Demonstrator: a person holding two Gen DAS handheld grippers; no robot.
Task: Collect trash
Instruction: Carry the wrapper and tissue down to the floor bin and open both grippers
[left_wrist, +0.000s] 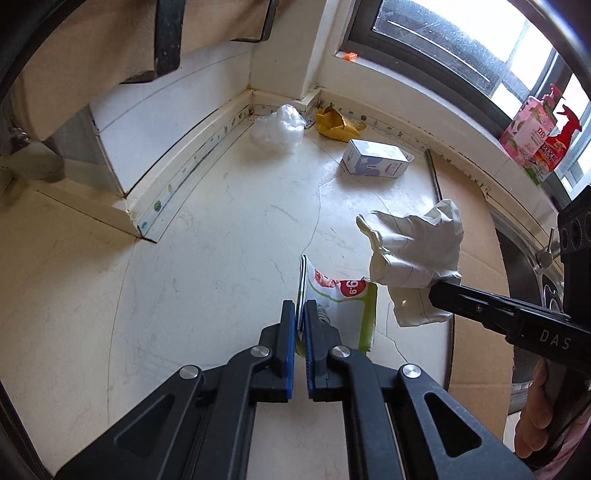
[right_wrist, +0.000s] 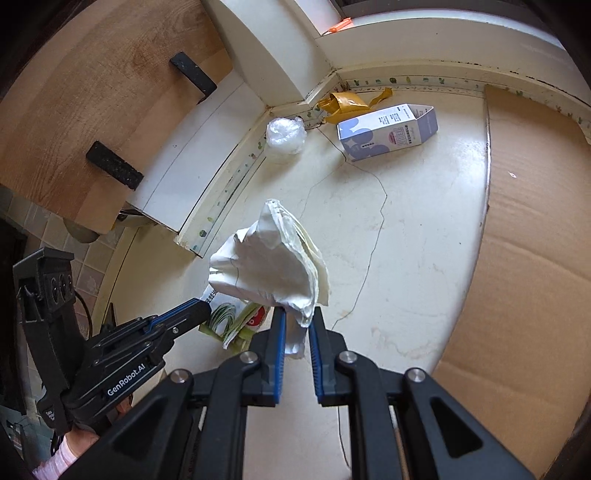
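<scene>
My left gripper (left_wrist: 300, 306) is shut on the edge of a green and white snack wrapper (left_wrist: 341, 310), held just above the cracked white counter (left_wrist: 221, 258). In the right wrist view the left gripper (right_wrist: 205, 308) comes in from the lower left with the wrapper (right_wrist: 236, 321) hanging at its tip. My right gripper (right_wrist: 297, 319) is shut on a crumpled white paper (right_wrist: 269, 258), which bulges out above the pads. The left wrist view has the right gripper (left_wrist: 434, 295) at the right with the paper (left_wrist: 417, 243) in it.
Back in the corner lie a clear plastic bag (right_wrist: 285, 134), a yellow wrapper (right_wrist: 345, 103) and a white and purple carton (right_wrist: 388, 131). Flat cardboard (right_wrist: 535, 240) covers the counter's right side. A sink (left_wrist: 532, 266) and bottles on the window sill (left_wrist: 532, 136) are at the right.
</scene>
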